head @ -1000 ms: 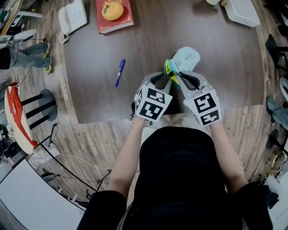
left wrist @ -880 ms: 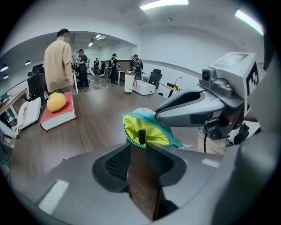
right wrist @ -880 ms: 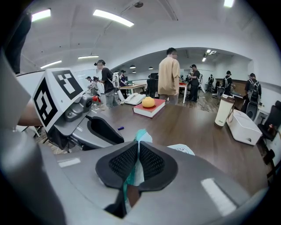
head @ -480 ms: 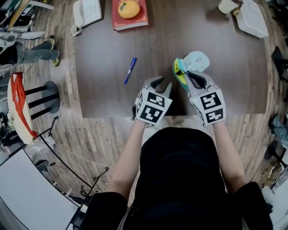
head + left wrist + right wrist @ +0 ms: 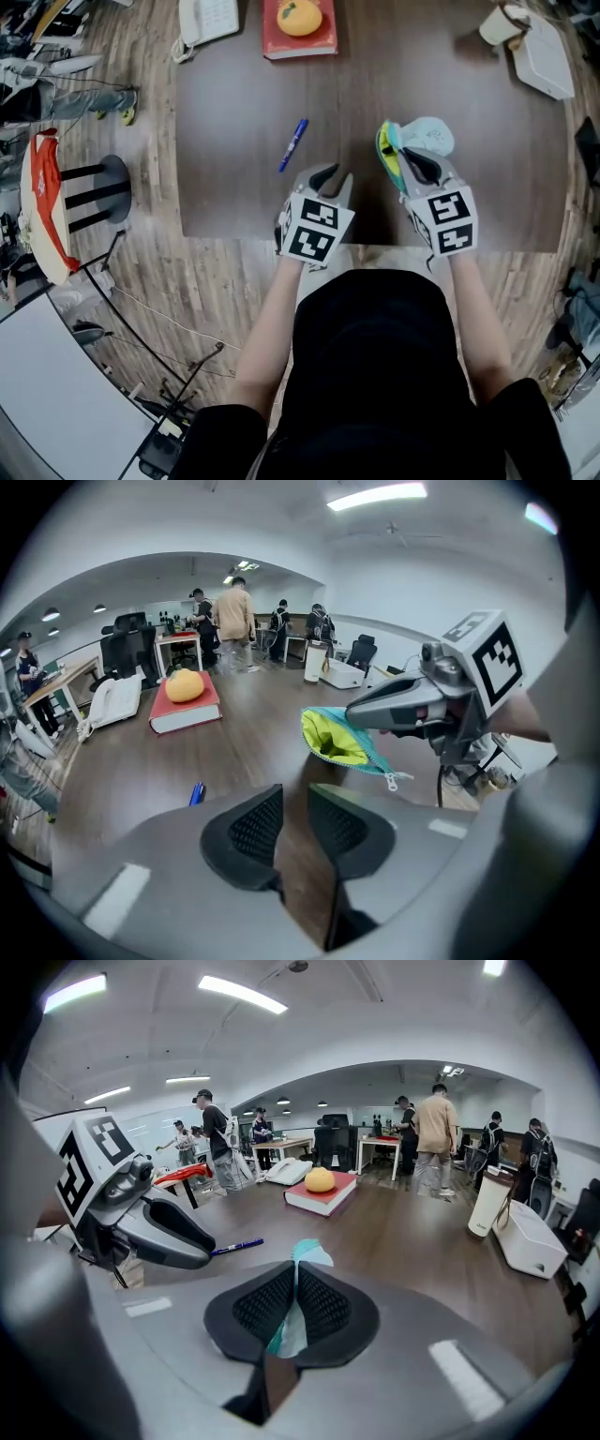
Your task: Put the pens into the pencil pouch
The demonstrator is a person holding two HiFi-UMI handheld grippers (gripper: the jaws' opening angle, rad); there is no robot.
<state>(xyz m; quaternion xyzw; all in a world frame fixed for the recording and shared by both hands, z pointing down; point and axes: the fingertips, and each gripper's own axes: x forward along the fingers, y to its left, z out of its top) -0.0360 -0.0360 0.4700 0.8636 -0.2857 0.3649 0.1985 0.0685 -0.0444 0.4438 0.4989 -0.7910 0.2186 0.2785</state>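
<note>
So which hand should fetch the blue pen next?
Left. The left tongs are empty, jaws apart though they have just been closing somewhat, and lie nearer the pen. The right tongs are clamped on the pouch, holding its mouth open.

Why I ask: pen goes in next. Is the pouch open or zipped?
Open: the pencil pouch shows yellow lining through its unzipped mouth.

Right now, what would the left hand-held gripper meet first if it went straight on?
The left hand-held gripper would probably meet bare tabletop first; the blue pen lies left of its line, the pouch right.
</note>
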